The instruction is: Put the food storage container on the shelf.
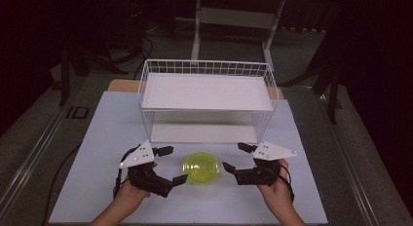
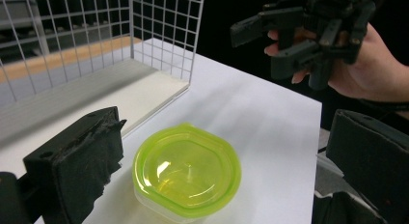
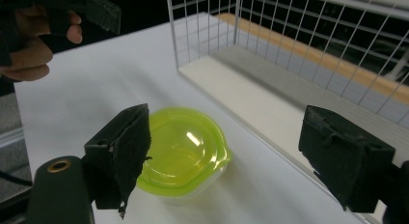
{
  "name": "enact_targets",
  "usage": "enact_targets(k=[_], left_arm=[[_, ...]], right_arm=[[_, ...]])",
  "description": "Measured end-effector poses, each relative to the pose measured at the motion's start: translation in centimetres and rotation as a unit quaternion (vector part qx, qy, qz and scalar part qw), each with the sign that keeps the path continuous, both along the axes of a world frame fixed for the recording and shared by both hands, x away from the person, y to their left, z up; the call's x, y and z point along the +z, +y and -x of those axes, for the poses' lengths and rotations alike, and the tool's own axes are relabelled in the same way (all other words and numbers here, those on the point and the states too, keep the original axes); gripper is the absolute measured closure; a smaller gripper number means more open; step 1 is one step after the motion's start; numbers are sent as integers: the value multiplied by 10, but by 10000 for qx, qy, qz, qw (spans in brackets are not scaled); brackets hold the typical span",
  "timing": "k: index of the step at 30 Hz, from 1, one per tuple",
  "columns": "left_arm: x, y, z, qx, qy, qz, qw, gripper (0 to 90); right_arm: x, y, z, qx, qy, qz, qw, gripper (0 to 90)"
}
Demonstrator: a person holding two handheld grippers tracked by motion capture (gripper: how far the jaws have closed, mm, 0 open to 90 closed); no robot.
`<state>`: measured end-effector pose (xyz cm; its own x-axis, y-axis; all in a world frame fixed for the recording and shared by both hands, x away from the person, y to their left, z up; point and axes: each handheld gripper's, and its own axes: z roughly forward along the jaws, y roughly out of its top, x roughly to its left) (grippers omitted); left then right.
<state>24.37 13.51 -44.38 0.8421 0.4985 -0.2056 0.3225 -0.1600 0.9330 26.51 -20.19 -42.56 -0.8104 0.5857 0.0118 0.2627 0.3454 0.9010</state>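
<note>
A small clear tub with a lime-green lid stands on the white table, just in front of the wire rack. My left gripper is open just left of the tub, its jaws spread and not touching it. My right gripper is open just right of the tub, also apart from it. In the left gripper view the tub lies between the spread jaws of the left gripper, with the right gripper beyond. In the right gripper view the tub sits low between the jaws of the right gripper.
The white wire rack has a white upper shelf and a lower board at table level, open toward me. Its near corner post stands close behind the tub. Dark floor and a metal frame lie beyond the table.
</note>
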Motion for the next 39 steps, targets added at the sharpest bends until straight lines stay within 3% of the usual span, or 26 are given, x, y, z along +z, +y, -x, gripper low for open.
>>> enact_targets(k=[2,8,12,14,20,23,25,30,34,39], left_arm=[[-2,-1,-6,77,100,9,9999,2],[-5,-8,-11,164,110,-100,9998,2],[-8,-11,-14,258,227,-225,9992,2],[-11,-10,-16,265,308,-259,9988,2],[-26,-6,-22,344,714,-296,9964,31],[-34,-6,-24,441,965,-212,9941,153],[-40,-7,-27,577,1220,-272,9905,177],[-51,-7,-30,631,1544,-245,9857,212],[-58,-8,-31,584,1704,-200,9834,290],[-63,-10,-33,603,2026,-219,9772,365]], right_arm=[[-3,1,-4,-47,-8,-29,10000,186],[-8,4,-13,-112,146,51,9998,166],[-15,9,-19,-200,400,18,9990,136],[-17,10,-23,-193,515,-129,9984,125],[-27,16,-29,-268,770,-165,9965,170],[-33,18,-34,-282,915,-159,9953,235],[-36,20,-35,-327,994,-148,9944,283],[-46,23,-39,-341,1253,-110,9915,407],[-53,26,-41,-388,1411,-93,9892,412],[-61,27,-42,-455,1567,-164,9865,430]])
